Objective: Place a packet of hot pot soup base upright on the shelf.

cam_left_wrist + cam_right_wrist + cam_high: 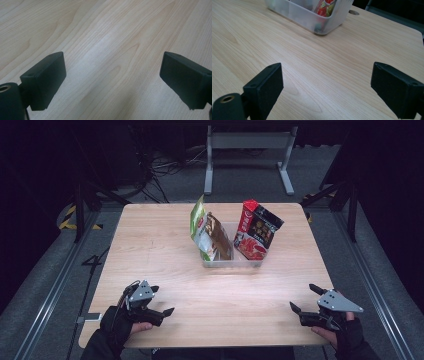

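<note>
Two pouches [209, 231] [256, 232] stand side by side in a bin [256, 262] mid-table [165, 245].

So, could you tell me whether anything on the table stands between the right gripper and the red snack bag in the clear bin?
Nothing visible does. The right gripper, jaws open, sits near the table's front edge, and only bare wood lies between it and the clear bin. The red snack bag stands at the bin's right end, rising above the wall.

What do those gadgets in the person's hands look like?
Each hand wears a dark glove and sleeve. The left gripper and right gripper are black, each with two blocky jaws and a grey three-cornered plate on top. Thin cables loop beside the left one.
</note>
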A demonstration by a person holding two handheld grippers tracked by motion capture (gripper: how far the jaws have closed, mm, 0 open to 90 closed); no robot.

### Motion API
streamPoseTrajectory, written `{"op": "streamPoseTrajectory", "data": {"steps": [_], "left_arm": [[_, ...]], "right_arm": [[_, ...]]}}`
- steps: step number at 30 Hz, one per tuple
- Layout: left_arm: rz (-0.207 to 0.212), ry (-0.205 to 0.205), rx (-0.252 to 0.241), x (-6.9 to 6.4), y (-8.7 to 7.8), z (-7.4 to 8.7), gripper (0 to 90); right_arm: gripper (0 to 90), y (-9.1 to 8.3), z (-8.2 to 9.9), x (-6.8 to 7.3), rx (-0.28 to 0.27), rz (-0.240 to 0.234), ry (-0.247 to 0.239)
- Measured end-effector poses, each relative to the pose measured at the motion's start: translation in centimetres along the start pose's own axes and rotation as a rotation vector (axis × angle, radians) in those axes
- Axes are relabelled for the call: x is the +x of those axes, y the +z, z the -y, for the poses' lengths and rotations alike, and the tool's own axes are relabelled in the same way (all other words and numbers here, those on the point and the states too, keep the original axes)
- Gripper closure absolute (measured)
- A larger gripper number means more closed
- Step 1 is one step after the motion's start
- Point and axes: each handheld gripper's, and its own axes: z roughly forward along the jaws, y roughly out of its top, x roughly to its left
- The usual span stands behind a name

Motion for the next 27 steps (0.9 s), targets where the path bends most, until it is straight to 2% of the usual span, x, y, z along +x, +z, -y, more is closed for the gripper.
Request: {"op": "streamPoseTrajectory", "data": {"steps": [5, 10, 15, 27], "left_arm": [[-0.006, 0.019, 0.003, -0.19, -0.05, -0.08, 7.3], [-0.004, 0.018, -0.005, -0.11, -0.19, -0.03, 7.2], [0.006, 0.023, 0.005, -0.23, 0.19, -0.27, 6.9], [0.001, 0.021, 0.015, -0.19, 0.37, -0.24, 6.8]], "right_arm": [[11.5, -0.14, 0.11, 0.05, -0.001, -0.005, 0.015], [11.4, -0.15, -0.06, 0.27, 0.012, 0.012, -0.006], [11.3, 0.15, 0.27, 0.68, 0.047, -0.004, -0.026], [10.9, 0.52, 0.32, 0.81, 0.052, -0.01, -0.022]]}}
